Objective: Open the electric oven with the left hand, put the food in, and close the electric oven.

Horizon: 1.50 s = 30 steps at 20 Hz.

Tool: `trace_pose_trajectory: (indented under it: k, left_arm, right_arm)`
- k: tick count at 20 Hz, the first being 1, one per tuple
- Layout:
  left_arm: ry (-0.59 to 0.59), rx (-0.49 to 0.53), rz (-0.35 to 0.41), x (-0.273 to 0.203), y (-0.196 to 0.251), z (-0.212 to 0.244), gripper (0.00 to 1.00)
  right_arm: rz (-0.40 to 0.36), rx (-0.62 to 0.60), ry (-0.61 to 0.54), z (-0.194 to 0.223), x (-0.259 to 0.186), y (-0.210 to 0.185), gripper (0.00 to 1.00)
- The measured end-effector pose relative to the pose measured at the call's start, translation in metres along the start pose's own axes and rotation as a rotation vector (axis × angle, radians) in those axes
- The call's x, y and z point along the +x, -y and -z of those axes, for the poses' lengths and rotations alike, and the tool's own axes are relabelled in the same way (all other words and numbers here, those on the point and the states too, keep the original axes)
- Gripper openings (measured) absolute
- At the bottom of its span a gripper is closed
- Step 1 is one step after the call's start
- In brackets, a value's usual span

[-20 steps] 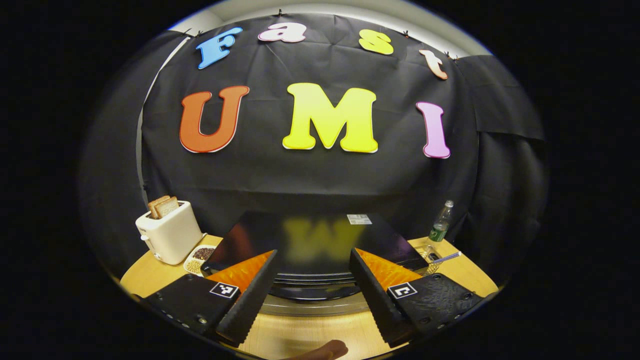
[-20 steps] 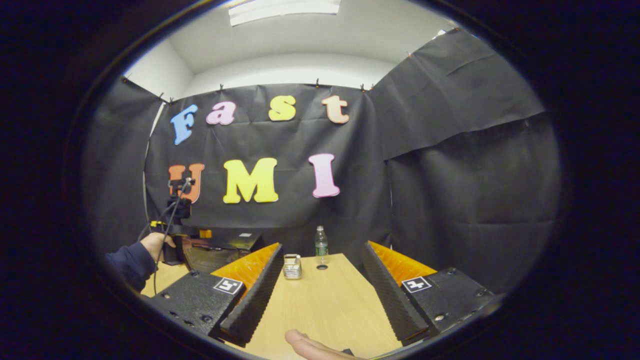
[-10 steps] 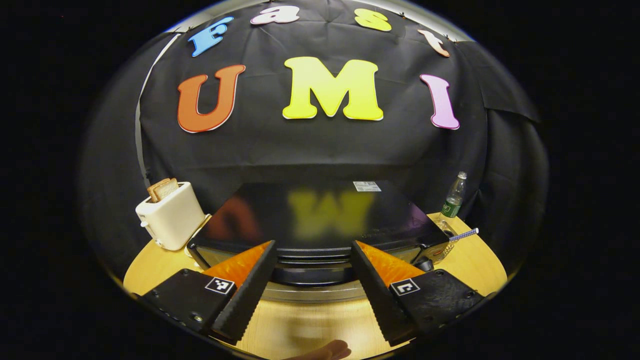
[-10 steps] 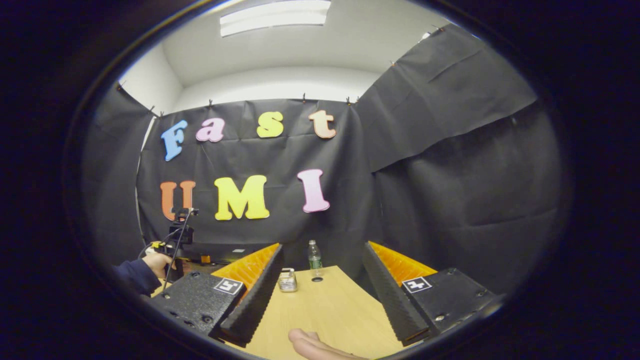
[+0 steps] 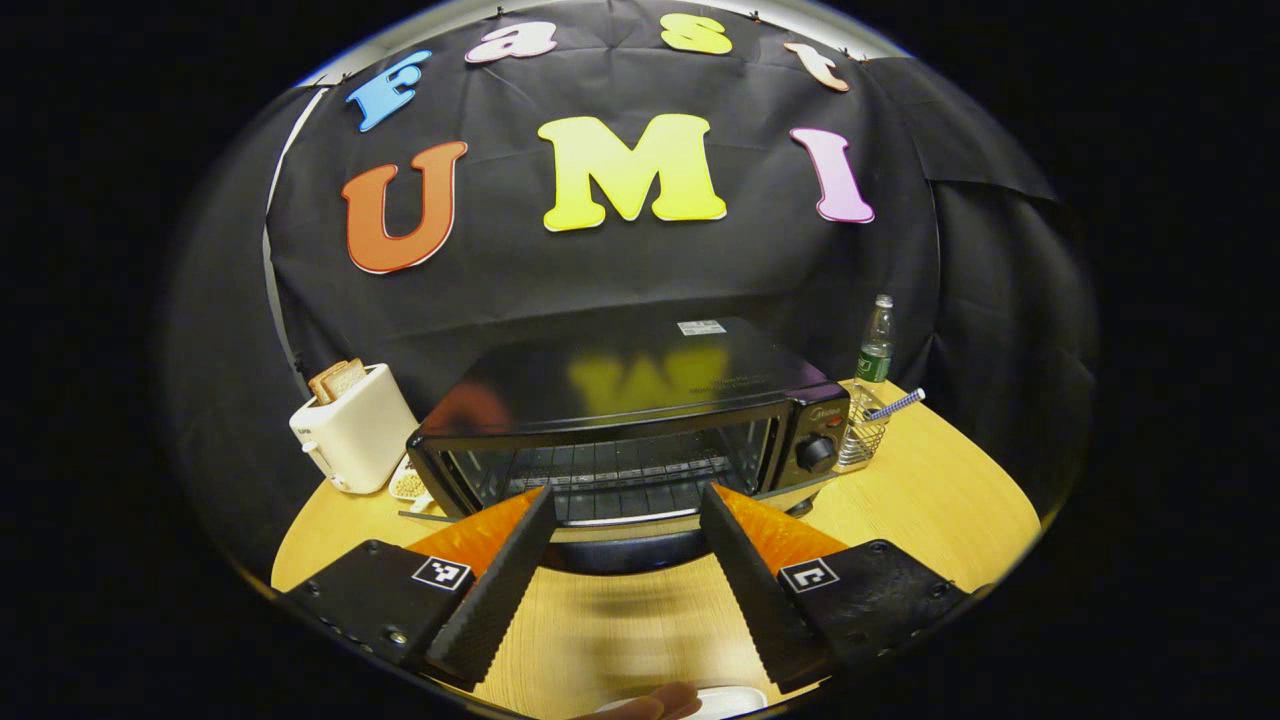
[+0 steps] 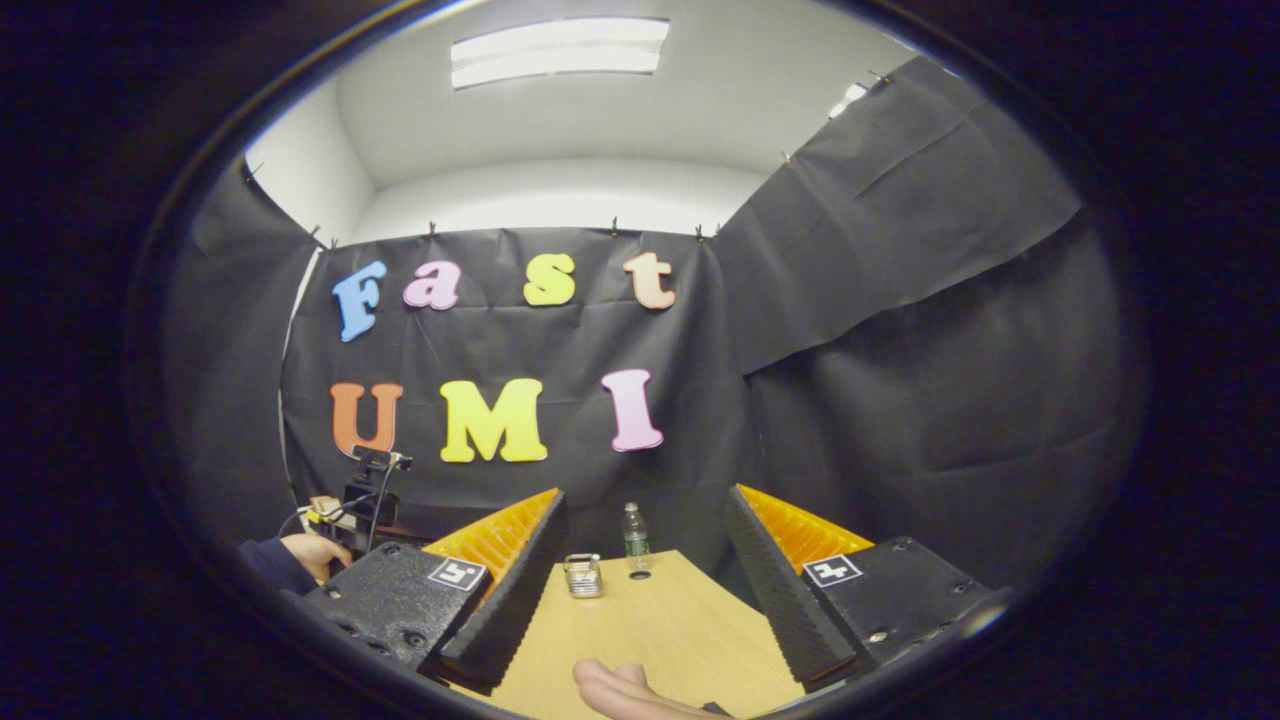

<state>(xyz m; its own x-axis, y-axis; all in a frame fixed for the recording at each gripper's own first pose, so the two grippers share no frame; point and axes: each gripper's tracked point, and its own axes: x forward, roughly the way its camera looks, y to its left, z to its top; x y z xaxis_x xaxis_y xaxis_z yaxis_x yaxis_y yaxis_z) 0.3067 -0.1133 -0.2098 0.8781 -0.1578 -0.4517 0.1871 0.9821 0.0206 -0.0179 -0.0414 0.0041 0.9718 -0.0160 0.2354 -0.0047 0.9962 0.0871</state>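
Observation:
In the left gripper view the black electric oven (image 5: 640, 375) stands on the wooden table (image 5: 930, 500), straight ahead. Its glass front (image 5: 610, 468) shows the racks inside. The door looks tipped part-way toward me, with its dark handle (image 5: 620, 552) low between my fingers. My left gripper (image 5: 625, 490) is open and its fingers stand wide apart on either side of the handle. A white edge (image 5: 725, 700), perhaps a plate, and a fingertip (image 5: 650, 706) peek in at the bottom. My right gripper (image 6: 642, 495) is open over bare table (image 6: 640, 630), holding nothing.
A white toaster (image 5: 352, 435) with bread slices stands left of the oven, with a small dish (image 5: 408, 483) beside it. Right of the oven are a wire basket (image 5: 862, 440) with a straw and a bottle (image 5: 876, 345). A hand (image 6: 312, 550) holds the other gripper at far left.
The left gripper has drawn back from the oven's top, so the glass front and racks have come into sight. The right gripper has tilted slightly upward.

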Motion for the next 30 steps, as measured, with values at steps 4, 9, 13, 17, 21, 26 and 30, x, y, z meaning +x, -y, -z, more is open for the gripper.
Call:
trace_pose_trajectory:
  k: [4,9,13,17,21,26,30]
  left_arm:
    - [-0.001,-0.051,0.023,-0.020,0.002,0.027,0.97]
    - [-0.036,-0.055,0.044,-0.036,0.012,0.075,0.95]
    - [-0.078,-0.024,0.060,-0.040,0.016,0.115,0.95]
    - [-0.199,-0.098,0.078,-0.032,0.020,0.159,0.95]
    - [-0.196,-0.138,0.080,-0.029,0.023,0.162,0.90]
    - [-0.133,-0.167,0.069,-0.043,0.008,0.148,0.91]
    - [-0.027,-0.200,0.081,-0.084,-0.007,0.114,0.91]
  right_arm:
    - [0.013,-0.003,-0.019,0.000,-0.011,0.001,1.00]
    - [0.045,-0.004,-0.048,0.013,-0.018,0.002,1.00]
    - [-0.023,0.021,-0.119,0.029,-0.019,-0.021,0.99]
    - [-0.026,0.007,-0.126,0.035,-0.019,-0.023,1.00]
    - [-0.030,0.002,-0.142,0.042,-0.018,-0.028,1.00]
    - [-0.029,-0.004,-0.180,0.058,-0.012,-0.028,1.00]
    - [-0.044,-0.006,-0.224,0.074,-0.004,-0.033,1.00]
